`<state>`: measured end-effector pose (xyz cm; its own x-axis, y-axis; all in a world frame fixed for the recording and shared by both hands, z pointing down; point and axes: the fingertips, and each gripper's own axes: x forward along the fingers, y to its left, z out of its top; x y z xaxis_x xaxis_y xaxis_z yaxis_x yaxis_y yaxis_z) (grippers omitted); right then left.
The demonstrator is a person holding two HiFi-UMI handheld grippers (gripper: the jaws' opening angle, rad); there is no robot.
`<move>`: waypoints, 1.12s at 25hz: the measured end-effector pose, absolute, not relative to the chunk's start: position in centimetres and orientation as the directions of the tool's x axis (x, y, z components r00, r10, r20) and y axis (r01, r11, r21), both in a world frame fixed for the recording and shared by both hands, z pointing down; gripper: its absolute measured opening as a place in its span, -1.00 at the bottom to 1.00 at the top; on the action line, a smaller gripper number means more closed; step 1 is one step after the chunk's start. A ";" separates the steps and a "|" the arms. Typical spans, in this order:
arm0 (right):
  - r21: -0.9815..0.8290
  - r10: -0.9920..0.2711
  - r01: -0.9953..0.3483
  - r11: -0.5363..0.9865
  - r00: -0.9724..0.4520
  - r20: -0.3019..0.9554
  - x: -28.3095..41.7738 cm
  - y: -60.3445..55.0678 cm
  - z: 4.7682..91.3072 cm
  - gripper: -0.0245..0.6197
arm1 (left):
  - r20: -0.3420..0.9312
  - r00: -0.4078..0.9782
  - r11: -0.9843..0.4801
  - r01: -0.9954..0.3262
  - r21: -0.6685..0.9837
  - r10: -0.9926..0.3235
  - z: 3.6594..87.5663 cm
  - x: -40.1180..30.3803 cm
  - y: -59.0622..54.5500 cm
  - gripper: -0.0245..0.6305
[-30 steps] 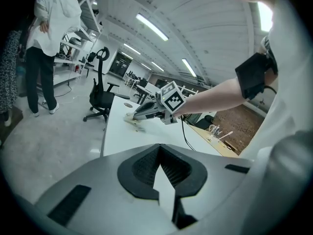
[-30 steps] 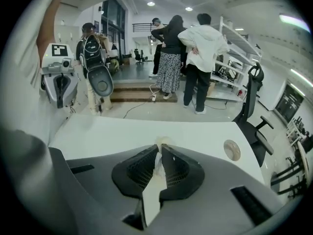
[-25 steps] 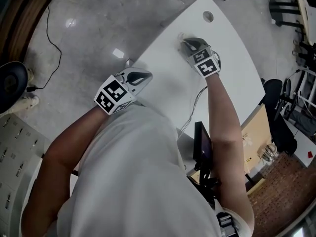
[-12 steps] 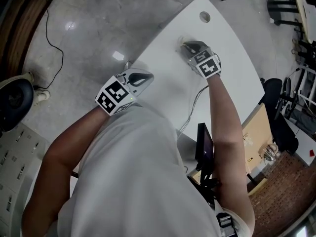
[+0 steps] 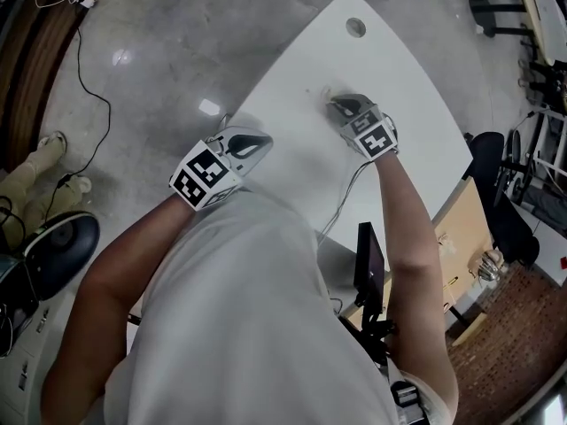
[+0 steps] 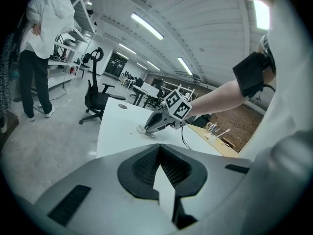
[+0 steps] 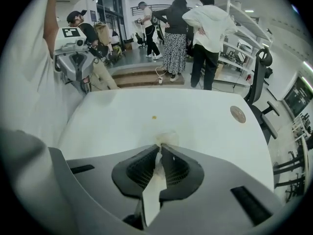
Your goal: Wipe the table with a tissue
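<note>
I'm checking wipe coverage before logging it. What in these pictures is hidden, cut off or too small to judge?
- Underside of the tissue: lies against the table under the tongs of the right gripper, hidden in all views.
- The speck, right gripper view: too small to tell crumb from stain.
- Table's near edge, head view: covered by the person's torso.

White table (image 5: 399,60): tissue (image 7: 167,139), yellow speck (image 7: 154,117), cable (image 5: 347,193)
</note>
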<state>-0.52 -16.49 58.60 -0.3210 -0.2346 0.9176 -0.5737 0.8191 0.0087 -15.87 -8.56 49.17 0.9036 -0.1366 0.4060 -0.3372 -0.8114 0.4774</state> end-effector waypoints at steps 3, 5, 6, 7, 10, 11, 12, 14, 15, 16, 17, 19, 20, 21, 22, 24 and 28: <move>-0.009 -0.230 -0.586 0.810 -0.331 0.915 -0.5 -15.3 58.7 -0.83 | 0.403 0.907 -0.817 -0.325 0.476 -0.126 49.2 -15.7 -8.6 -0.90; -0.059 -0.207 -0.621 0.782 -0.348 0.914 -0.5 -14.5 58.7 -0.83 | 0.400 0.908 -0.822 -0.318 0.473 -0.121 49.0 -15.5 -8.5 -0.90; -0.098 -0.200 -0.648 0.756 -0.371 0.907 -0.5 -14.2 58.4 -0.83 | 0.400 0.909 -0.824 -0.314 0.471 -0.118 48.9 -15.4 -8.4 -0.90; -0.140 -0.207 -0.681 0.719 -0.402 0.892 -0.5 -14.1 58.0 -0.83 | 0.399 0.910 -0.827 -0.310 0.469 -0.115 48.8 -15.3 -8.3 -0.90; -0.262 -0.286 -0.766 0.587 -0.499 0.818 -0.1 -14.5 56.4 -0.83 | 0.397 0.911 -0.833 -0.305 0.462 -0.113 48.6 -15.4 -8.2 -0.90; -0.288 -0.318 -0.783 0.551 -0.516 0.795 0.2 -14.9 55.8 -0.83 | 0.398 0.910 -0.833 -0.306 0.460 -0.115 48.5 -15.5 -8.2 -0.90; -0.303 -0.347 -0.797 0.523 -0.524 0.778 0.4 -15.2 55.3 -0.83 | 0.398 0.910 -0.833 -0.309 0.459 -0.118 48.4 -15.6 -8.3 -0.90; -0.306 -0.391 -0.814 0.494 -0.522 0.758 0.9 -16.0 54.2 -0.83 | 0.399 0.909 -0.831 -0.314 0.458 -0.124 48.2 -15.7 -8.3 -0.90; -0.297 -0.406 -0.819 0.492 -0.518 0.753 1.0 -16.5 53.9 -0.83 | 0.399 0.908 -0.831 -0.316 0.457 -0.125 48.1 -15.7 -8.3 -0.90; -0.285 -0.415 -0.820 0.497 -0.513 0.751 0.9 -16.9 53.7 -0.83 | 0.399 0.908 -0.831 -0.317 0.457 -0.127 48.1 -15.7 -8.2 -0.90; -0.270 -0.417 -0.816 0.512 -0.510 0.752 0.6 -17.5 53.8 -0.83 | 0.398 0.908 -0.831 -0.318 0.457 -0.129 48.2 -15.6 -8.2 -0.90; -0.233 -0.402 -0.790 0.567 -0.512 0.759 -0.8 -18.3 54.1 -0.83 | 0.397 0.908 -0.829 -0.323 0.458 -0.135 48.5 -15.7 -8.3 -0.90; -0.211 -0.388 -0.769 0.604 -0.515 0.764 -1.7 -18.7 54.3 -0.83 | 0.397 0.907 -0.826 -0.327 0.459 -0.139 48.6 -15.9 -8.3 -0.90; -0.186 -0.374 -0.743 0.643 -0.516 0.771 -2.7 -19.0 54.4 -0.83 | 0.397 0.907 -0.823 -0.332 0.460 -0.144 48.7 -16.0 -8.3 -0.90; -0.156 -0.359 -0.713 0.684 -0.515 0.778 -3.7 -19.2 54.5 -0.83 | 0.398 0.905 -0.820 -0.338 0.461 -0.149 48.7 -16.2 -8.4 -0.90; -0.084 -0.333 -0.644 0.761 -0.497 0.801 -5.5 -19.8 54.8 -0.83 | 0.402 0.902 -0.814 -0.351 0.463 -0.160 48.7 -16.6 -8.6 -0.90; 0.022 -0.293 -0.518 0.855 -0.447 0.845 -8.2 -20.9 55.8 -0.83 | 0.408 0.893 -0.799 -0.381 0.466 -0.188 48.8 -17.6 -8.8 -0.90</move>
<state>-8.22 -20.92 55.83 -0.4473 -0.2930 0.8450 -0.5179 0.8552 0.0224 -17.61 -8.83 48.85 0.8932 -0.1881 0.4085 -0.3812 -0.7986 0.4658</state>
